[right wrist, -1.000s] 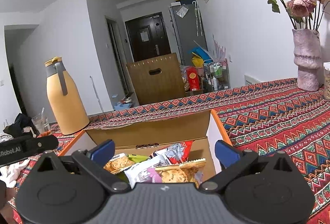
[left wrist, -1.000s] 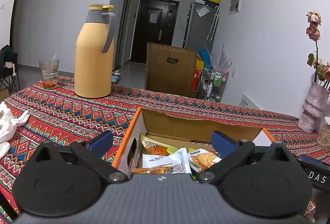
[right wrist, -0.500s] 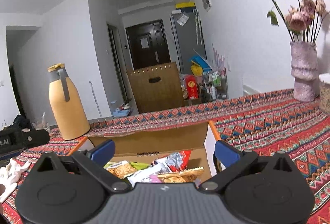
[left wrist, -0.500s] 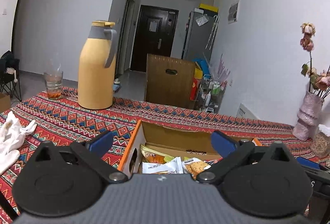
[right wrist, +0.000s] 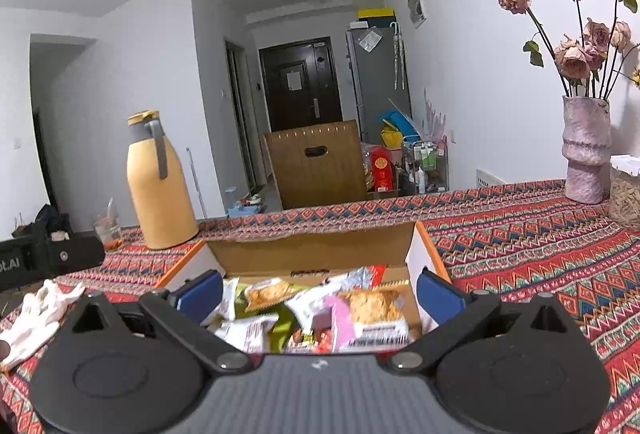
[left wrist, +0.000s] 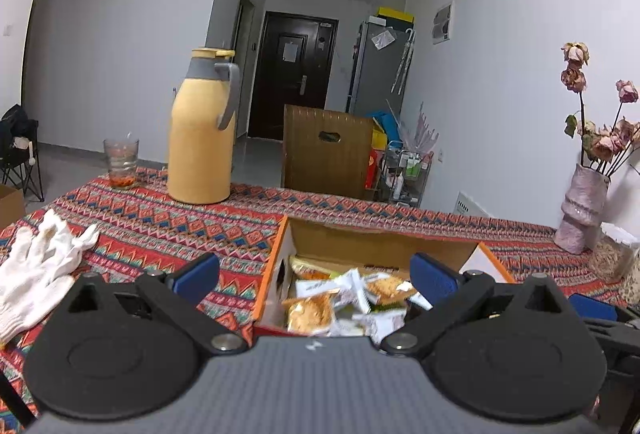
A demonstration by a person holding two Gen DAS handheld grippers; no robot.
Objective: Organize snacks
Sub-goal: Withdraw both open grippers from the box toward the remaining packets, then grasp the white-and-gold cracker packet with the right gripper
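Cardboard box (right wrist: 320, 254) of snack packets (right wrist: 372, 310) sits beneath 2 spread, unloaded grippers (right wrist: 320, 292).

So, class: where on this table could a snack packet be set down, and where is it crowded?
Bare cloth lies between the white gloves and the cardboard box, below the yellow thermos. More lies right of the box, before the pink vase. Inside the box, snack packets crowd the floor.

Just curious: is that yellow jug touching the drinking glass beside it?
Apart. The left wrist view shows a strip of patterned tablecloth between the yellow jug and the glass.
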